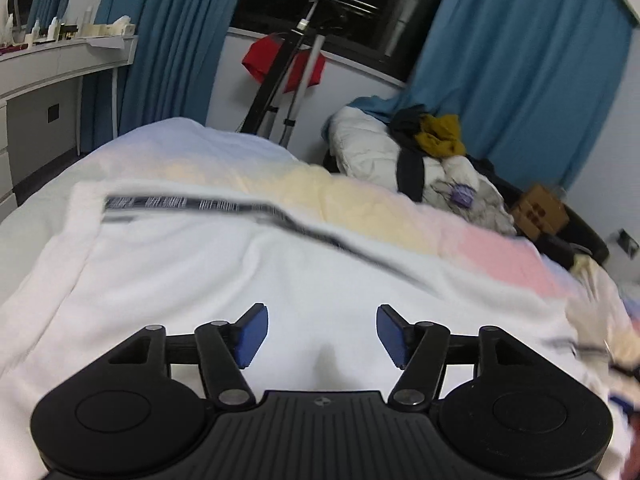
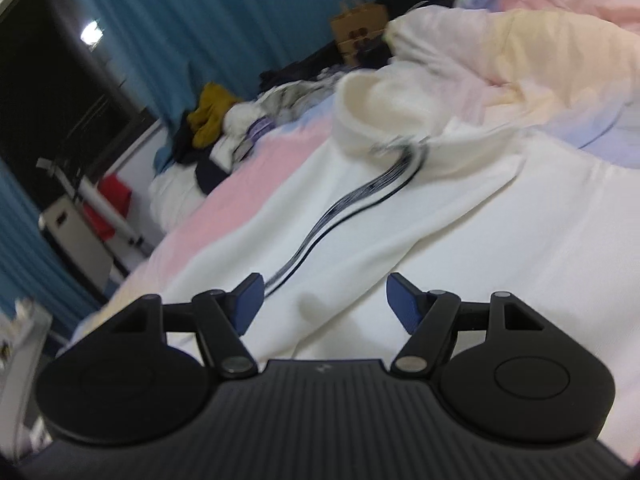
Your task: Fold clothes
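left gripper (image 1: 322,334) above white garment (image 1: 240,272), blue pads spread apart, nothing between them. right gripper (image 2: 324,304) likewise spread wide, empty, over same garment (image 2: 460,240). garment lies flat on bed (image 1: 500,248) with pastel pink-yellow cover; black printed stripe (image 2: 352,204) runs along it to cream hood (image 2: 384,108). clothes pile (image 1: 432,148) beyond bed's far side, mustard piece on top. brown bag (image 1: 540,212) near pile. teal curtains (image 1: 520,72) behind. both views blurred.
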{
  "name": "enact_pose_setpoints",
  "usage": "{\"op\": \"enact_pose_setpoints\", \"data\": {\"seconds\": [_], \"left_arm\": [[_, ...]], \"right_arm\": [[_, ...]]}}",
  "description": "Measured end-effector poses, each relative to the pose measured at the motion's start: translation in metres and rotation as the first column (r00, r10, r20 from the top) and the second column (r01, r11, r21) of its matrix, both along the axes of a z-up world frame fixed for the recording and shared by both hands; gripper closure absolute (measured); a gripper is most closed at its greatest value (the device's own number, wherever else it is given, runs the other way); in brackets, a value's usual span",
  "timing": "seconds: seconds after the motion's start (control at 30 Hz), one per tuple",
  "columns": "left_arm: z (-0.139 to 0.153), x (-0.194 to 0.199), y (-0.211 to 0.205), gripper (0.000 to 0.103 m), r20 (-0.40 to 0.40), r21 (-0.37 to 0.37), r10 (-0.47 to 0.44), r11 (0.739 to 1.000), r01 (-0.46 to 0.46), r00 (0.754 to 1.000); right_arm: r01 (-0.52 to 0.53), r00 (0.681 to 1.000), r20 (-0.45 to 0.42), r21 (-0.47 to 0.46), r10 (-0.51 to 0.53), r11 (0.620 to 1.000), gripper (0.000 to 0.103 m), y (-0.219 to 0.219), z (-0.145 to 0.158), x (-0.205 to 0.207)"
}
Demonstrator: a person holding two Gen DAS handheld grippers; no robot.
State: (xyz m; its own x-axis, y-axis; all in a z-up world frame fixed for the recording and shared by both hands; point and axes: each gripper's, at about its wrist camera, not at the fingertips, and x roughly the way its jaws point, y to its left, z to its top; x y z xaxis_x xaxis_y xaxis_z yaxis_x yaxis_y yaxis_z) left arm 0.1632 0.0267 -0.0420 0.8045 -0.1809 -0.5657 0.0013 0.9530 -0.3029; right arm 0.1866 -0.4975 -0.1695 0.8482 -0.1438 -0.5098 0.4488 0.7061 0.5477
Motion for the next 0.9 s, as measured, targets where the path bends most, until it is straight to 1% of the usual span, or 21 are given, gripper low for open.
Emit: {"op": "enact_pose_setpoints", "data": {"seconds": [0.13,0.23,0.3,0.33,0.37,0.4,0.43,0.47,0.5,0.67,0.73,0.8,0.83,0.87,0.9], "left_arm": [[-0.002,-0.072,0.002,0.037,-0.020,-0.005,-0.014,1.000,0.014,1.000],[-0.004,-0.115,0.013,0.037,-0.041,-0.007,-0.016,1.000,0.015,0.999],[-0.002,-0.137,0.025,0.037,-0.031,-0.005,0.004,1.000,-0.005,1.000],[-0.001,-0.147,0.031,0.036,-0.025,-0.004,0.015,1.000,-0.015,1.000],[-0.001,-0.154,0.035,0.036,-0.012,-0.004,0.030,1.000,-0.030,0.999],[-0.003,-0.157,0.037,0.034,-0.005,-0.009,0.045,0.999,-0.045,0.999],[-0.006,-0.159,0.039,0.033,0.002,-0.013,0.060,0.998,-0.060,0.998],[-0.008,-0.161,0.042,0.032,0.008,-0.018,0.076,0.997,-0.075,0.997],[-0.011,-0.163,0.044,0.032,0.014,-0.023,0.090,0.996,-0.090,0.996],[-0.028,-0.145,0.053,0.032,-0.012,-0.049,0.111,0.993,-0.111,0.994],[-0.035,-0.138,0.056,0.032,-0.023,-0.059,0.119,0.991,-0.120,0.993],[-0.042,-0.130,0.060,0.032,-0.033,-0.070,0.127,0.989,-0.129,0.991],[-0.046,-0.127,0.061,0.032,-0.039,-0.075,0.131,0.988,-0.133,0.991],[-0.049,-0.123,0.063,0.032,-0.044,-0.080,0.135,0.987,-0.138,0.990],[-0.049,-0.122,0.066,0.032,-0.045,-0.091,0.140,0.985,-0.143,0.989]], "right_arm": [[0.080,0.997,-0.015,0.090,-0.079,0.993,0.032,-0.042,-0.004,0.003],[0.072,0.997,-0.025,0.169,-0.068,0.983,0.032,-0.068,-0.016,0.021],[0.060,0.998,-0.037,0.148,-0.055,0.987,0.041,-0.078,-0.025,0.038],[0.056,0.998,-0.041,0.132,-0.051,0.990,0.043,-0.083,-0.029,0.046],[0.055,0.998,-0.036,0.100,-0.052,0.993,0.050,-0.085,-0.032,0.051],[0.051,0.998,-0.030,0.066,-0.049,0.997,0.061,-0.087,-0.035,0.056],[0.033,0.999,-0.026,0.029,-0.033,0.999,0.066,-0.086,-0.039,0.062],[0.017,1.000,-0.026,0.003,-0.017,1.000,0.075,-0.086,-0.043,0.067],[0.004,1.000,-0.027,-0.019,-0.004,1.000,0.079,-0.086,-0.046,0.072],[0.009,0.999,-0.043,-0.055,-0.011,0.998,0.081,-0.102,-0.056,0.099],[0.035,0.999,-0.037,-0.068,-0.038,0.997,0.081,-0.115,-0.057,0.108],[0.078,0.997,-0.021,-0.057,-0.080,0.995,0.085,-0.132,-0.061,0.112],[0.117,0.993,-0.024,-0.059,-0.119,0.991,0.087,-0.139,-0.065,0.112],[0.156,0.987,-0.027,-0.060,-0.157,0.986,0.091,-0.147,-0.068,0.112],[0.203,0.978,-0.028,-0.070,-0.205,0.977,0.091,-0.154,-0.071,0.111]]}}
